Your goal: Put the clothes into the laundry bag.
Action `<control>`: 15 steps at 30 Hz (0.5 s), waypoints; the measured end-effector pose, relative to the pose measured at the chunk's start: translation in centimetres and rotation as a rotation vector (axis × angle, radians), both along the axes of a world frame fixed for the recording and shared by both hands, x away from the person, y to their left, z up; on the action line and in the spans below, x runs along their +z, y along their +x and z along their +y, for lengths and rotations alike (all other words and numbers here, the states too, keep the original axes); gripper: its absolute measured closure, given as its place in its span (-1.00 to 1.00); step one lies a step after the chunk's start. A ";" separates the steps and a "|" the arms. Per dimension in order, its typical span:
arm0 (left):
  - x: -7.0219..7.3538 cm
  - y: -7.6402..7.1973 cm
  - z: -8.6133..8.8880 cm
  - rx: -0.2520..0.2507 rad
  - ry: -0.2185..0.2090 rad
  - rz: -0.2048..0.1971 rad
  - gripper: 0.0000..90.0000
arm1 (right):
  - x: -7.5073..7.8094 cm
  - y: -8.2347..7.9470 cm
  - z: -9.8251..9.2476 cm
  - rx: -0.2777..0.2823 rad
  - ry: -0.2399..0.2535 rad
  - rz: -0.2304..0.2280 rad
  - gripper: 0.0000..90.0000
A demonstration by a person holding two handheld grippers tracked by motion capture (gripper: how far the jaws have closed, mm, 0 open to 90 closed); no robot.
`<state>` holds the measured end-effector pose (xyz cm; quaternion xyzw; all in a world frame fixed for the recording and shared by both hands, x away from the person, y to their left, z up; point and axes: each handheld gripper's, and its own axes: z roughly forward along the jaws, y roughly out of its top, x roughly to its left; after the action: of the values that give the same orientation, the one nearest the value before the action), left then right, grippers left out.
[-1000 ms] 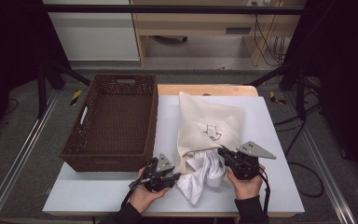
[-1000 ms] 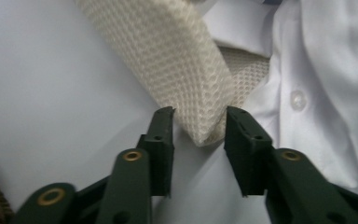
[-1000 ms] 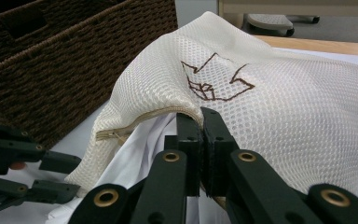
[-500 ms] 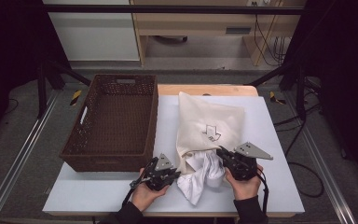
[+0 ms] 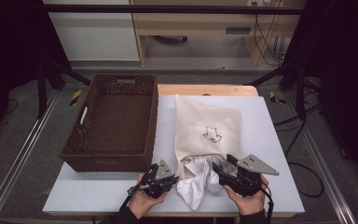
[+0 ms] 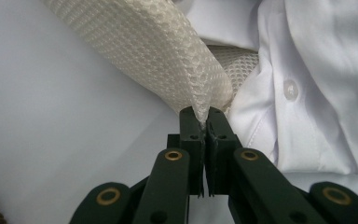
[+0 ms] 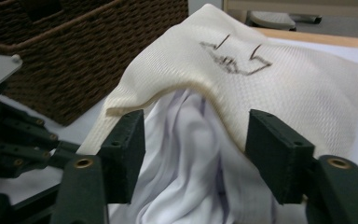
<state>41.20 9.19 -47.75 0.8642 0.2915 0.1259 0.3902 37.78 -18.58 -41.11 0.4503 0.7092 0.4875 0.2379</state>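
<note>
On the white desk (image 5: 279, 140), lower centre of frame: cream mesh laundry bag (image 5: 205, 130) running mouth-down, rim clenched in left gripper (image 6: 204, 126), white shirt (image 5: 196, 186) spilling before right gripper (image 7: 193, 154), jaws just released, spread.

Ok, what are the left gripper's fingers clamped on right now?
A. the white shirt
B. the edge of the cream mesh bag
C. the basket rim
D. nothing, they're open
B: in the left gripper view the left gripper is shut on the edge of the cream mesh bag, with the white shirt lying beside it, outside the grip.
</note>
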 end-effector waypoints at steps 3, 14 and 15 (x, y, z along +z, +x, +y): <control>-0.1 0.1 0.1 -0.004 -0.002 0.003 0.93 | -0.4 -0.8 0.6 0.031 0.005 0.025 -0.27; -0.8 -0.1 -0.1 -0.004 0.009 -0.031 0.92 | -5.0 1.2 3.5 0.034 -0.097 0.138 -0.11; -0.8 -0.1 -0.1 -0.008 0.012 -0.035 0.91 | -5.2 1.4 3.6 0.027 -0.118 0.137 0.07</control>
<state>41.08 9.11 -48.52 0.8654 0.2805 0.1412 0.3905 39.18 -14.97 -46.29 0.4582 0.7573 0.4161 0.2084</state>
